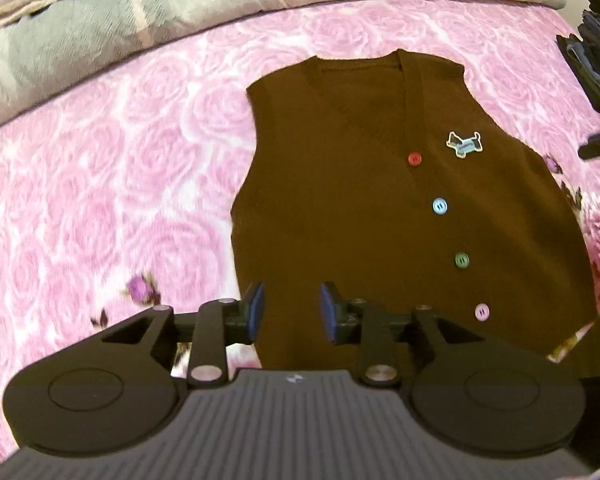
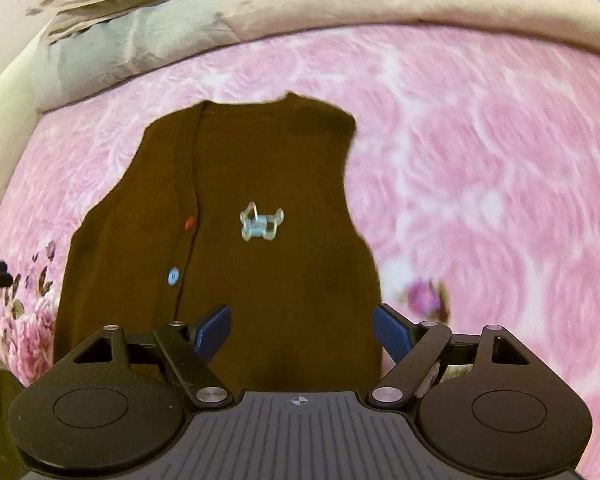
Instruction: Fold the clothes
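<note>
A bed (image 1: 100, 184) fills both views, its plush cover printed with pink roses, and a rumpled grey and beige quilt (image 1: 100, 28) lies bunched along the top of the frame. At the centre of the bed lies the vest (image 1: 340, 208), a dark brown sleeveless knit spread flat, front up, V-neck toward the top and hem toward the bottom. A row of coloured buttons (image 1: 440, 206) runs down its placket: red, blue, green, lilac. A small dog badge (image 1: 464, 144) sits on the chest.

The left tool (image 1: 292, 316) hangs over the lower left part of the vest, its blue pads a narrow gap apart with nothing between them. The right tool (image 2: 302, 334) hangs over the lower right part, spread wide and empty.

I judge the vest laid out and smoothed, with the fold itself not yet begun. The next move probably calls for pinching one edge of the soft knit, likely a side or the hem, and carrying it across without dragging the layer beneath.
</note>
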A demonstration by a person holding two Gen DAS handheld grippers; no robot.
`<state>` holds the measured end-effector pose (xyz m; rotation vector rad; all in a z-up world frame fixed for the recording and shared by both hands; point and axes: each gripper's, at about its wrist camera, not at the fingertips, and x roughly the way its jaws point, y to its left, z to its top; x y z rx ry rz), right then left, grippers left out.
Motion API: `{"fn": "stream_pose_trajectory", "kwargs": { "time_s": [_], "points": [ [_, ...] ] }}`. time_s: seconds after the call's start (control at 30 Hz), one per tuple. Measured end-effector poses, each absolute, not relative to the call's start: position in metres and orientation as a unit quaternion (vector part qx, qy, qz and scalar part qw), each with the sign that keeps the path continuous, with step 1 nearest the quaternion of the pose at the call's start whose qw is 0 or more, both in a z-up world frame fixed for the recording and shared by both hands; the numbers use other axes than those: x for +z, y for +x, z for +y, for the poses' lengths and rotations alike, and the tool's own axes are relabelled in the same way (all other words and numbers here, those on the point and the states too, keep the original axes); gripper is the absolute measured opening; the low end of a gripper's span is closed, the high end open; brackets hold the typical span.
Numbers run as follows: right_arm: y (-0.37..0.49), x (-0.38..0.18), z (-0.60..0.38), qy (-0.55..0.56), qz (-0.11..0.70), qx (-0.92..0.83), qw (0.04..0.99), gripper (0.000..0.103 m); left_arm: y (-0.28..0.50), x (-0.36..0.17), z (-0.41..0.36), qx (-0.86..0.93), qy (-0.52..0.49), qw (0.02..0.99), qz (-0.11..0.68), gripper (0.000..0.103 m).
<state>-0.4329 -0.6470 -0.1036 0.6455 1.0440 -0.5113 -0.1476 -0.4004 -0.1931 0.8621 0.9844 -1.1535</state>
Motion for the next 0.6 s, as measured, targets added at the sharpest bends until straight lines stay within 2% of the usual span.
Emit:
{"fn": "stream_pose_trajectory", "kwargs": {
  "time_s": [0.4,0.6],
  "points": [
    [-0.369,-0.088,-0.671,0.239,0.487,-0.231,0.808,0.081,-0.117,-0.214,-0.490,-0.585,0.425,0.593,0.354,0.034],
    [-0.359,-0.099,-0.667,0.252,0.502,-0.252,0.788,0.081,-0.089,-0.225,-0.521,-0.609,0.437,0.567,0.341,0.035]
  ]
}}
